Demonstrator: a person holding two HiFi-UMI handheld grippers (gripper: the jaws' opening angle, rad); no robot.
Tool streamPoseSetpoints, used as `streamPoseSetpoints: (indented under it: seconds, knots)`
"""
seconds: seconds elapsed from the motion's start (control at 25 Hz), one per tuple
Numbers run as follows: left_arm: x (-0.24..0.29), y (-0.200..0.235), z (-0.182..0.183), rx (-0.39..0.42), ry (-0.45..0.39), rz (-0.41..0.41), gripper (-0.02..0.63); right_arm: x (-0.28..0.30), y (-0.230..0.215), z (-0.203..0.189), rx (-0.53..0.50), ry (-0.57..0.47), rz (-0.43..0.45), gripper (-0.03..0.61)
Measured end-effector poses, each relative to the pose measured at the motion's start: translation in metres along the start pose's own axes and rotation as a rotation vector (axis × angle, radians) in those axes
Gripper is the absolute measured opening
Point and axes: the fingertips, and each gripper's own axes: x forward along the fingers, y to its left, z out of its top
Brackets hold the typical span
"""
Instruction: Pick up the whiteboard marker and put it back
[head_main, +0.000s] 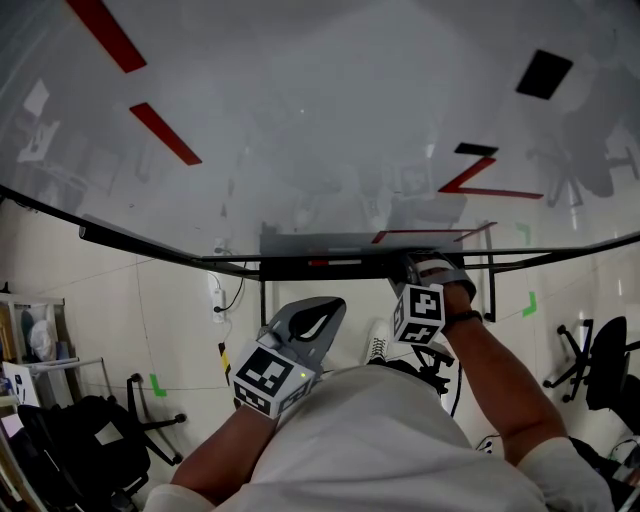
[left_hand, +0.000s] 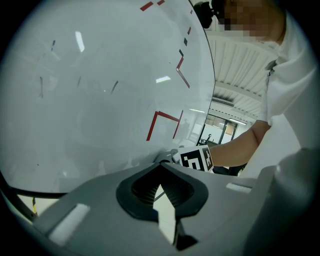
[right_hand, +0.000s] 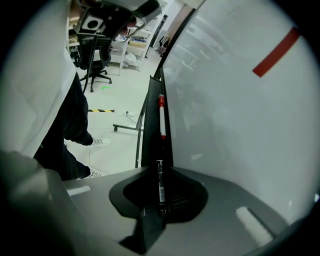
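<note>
1. The slim black whiteboard marker with a white printed label (right_hand: 160, 187) stands lengthwise between the jaws of the right gripper (right_hand: 159, 172), low in the middle of the right gripper view. The jaws are clamped on it. Its print is too small to read, and its far end merges with the dark ledge behind it.
2. Just past that tip runs the narrow black tray (right_hand: 150, 135) along the lower edge of the glossy white whiteboard (right_hand: 235, 110). A white marker with a red cap (right_hand: 161, 117) lies on the tray.
3. In the head view the right gripper (head_main: 420, 272) sits at the tray (head_main: 290, 266), right of centre. Its jaws and the black marker are hidden behind the marker cube and the hand.
4. The left gripper (left_hand: 161, 167) has its grey jaws closed tip to tip with nothing between them. It sits low in the middle of the head view (head_main: 322, 310), apart from the tray.
5. Red lines (head_main: 165, 133) and a black square (head_main: 545, 73) mark the whiteboard (head_main: 300, 130).
6. A black office chair (right_hand: 97, 55) shows at the upper left of the right gripper view, partly cut off.
</note>
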Motion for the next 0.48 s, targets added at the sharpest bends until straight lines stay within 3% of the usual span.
streamPoseSetpoints:
  seconds: [0.48]
  knots:
    - [0.0004, -0.0003, 0.001, -0.009, -0.003, -0.003, 0.017, -0.0023, 0.0004, 0.0006, -0.006, -0.016, -0.023, 0.041]
